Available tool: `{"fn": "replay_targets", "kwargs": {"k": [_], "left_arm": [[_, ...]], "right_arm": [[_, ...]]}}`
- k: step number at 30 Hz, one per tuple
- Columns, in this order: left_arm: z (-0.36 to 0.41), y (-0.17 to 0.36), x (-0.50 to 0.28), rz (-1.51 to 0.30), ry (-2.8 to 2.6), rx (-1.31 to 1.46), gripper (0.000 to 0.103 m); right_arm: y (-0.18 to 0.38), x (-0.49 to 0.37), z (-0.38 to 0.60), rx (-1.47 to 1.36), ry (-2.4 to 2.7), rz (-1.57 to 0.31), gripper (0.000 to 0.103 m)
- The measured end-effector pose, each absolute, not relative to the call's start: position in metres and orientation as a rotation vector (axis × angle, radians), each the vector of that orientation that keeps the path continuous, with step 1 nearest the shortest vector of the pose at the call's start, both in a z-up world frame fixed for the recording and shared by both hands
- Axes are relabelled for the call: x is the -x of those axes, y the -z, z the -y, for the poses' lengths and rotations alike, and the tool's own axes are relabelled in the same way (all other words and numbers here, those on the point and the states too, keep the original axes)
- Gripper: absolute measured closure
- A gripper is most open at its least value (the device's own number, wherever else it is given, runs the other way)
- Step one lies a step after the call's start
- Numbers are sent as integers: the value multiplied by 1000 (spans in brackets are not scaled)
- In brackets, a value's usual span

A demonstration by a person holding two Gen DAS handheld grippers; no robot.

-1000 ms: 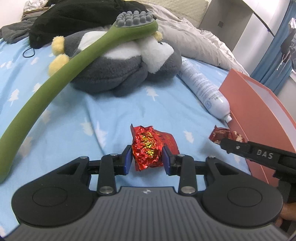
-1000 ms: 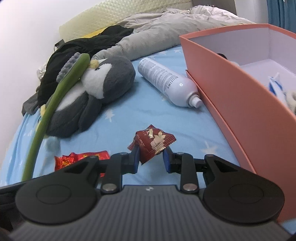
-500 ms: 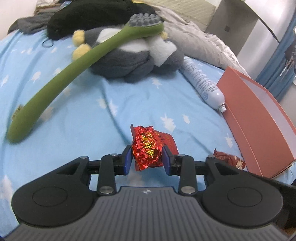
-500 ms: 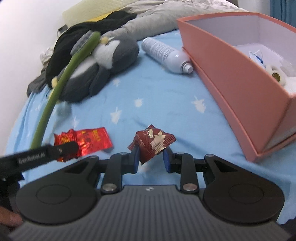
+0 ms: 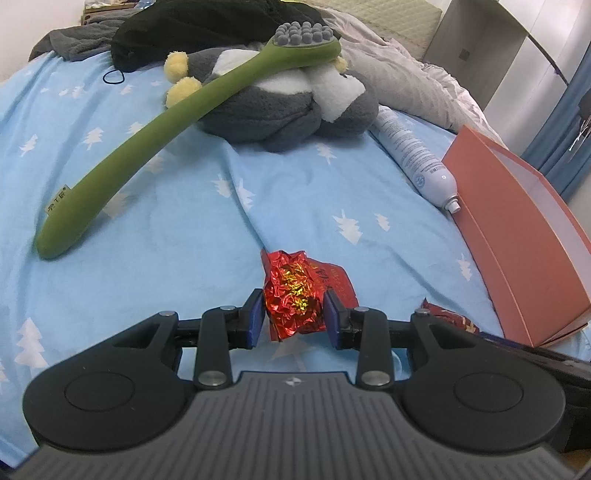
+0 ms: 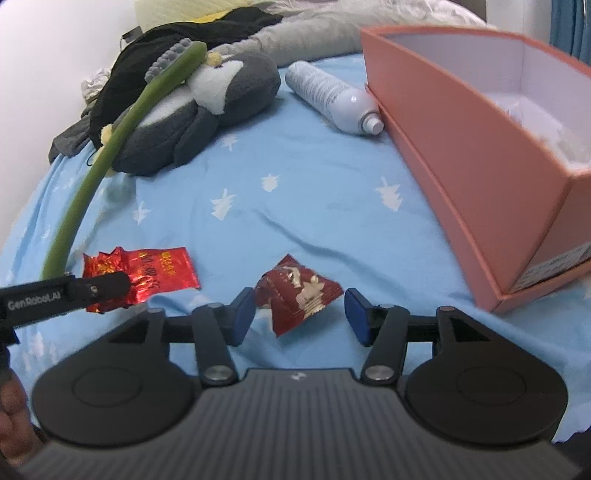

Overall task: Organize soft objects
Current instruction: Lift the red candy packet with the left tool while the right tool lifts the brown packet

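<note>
The left gripper (image 5: 294,314) is clamped on a crinkled red foil packet (image 5: 295,295), both blue pads pressed against its sides, and the packet sits just above the light-blue bedsheet (image 5: 184,229) with its white tree print. The right gripper (image 6: 300,314) has just been opening: its jaws now stand wide, and a dark red snack packet (image 6: 299,295) lies between them, touching the left pad at most and clear of the right one, resting on the sheet.

Taking the salmon-pink box (image 6: 461,147) as the landmark: the dark red packet lies near the box's front corner, to its left in the right wrist view. The foil packet, held by the left gripper's finger (image 6: 92,291), sits further left of the box, well apart from it. A white spray bottle (image 6: 328,96) lies on its side with its nozzle just beside the box's far left wall. Beyond the bottle, further from the box, rests a grey and white plush penguin (image 5: 280,103), and a long green massage stick (image 5: 177,118) leans across it, its grey knobbed head on the plush and its handle end down on the sheet. Behind the plush lie dark clothing (image 5: 207,29) and a grey duvet (image 5: 399,74)
</note>
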State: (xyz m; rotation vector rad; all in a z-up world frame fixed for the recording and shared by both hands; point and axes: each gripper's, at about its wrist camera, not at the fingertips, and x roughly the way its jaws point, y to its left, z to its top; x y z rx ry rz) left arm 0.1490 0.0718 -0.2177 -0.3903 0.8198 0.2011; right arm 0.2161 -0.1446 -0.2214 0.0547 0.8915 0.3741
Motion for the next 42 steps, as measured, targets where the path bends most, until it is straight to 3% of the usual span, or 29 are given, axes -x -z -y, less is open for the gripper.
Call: {"fn": "replay_targets", "kwargs": {"k": [22,42], "left_arm": [[-68,222,-147,-834,-208,368,64],[-66,219,-145,-819,-205,370,64]], "right_arm": [[218,-229,119,288,-548,-776,48],[228,-229,119,286,-600,-845,66]]}}
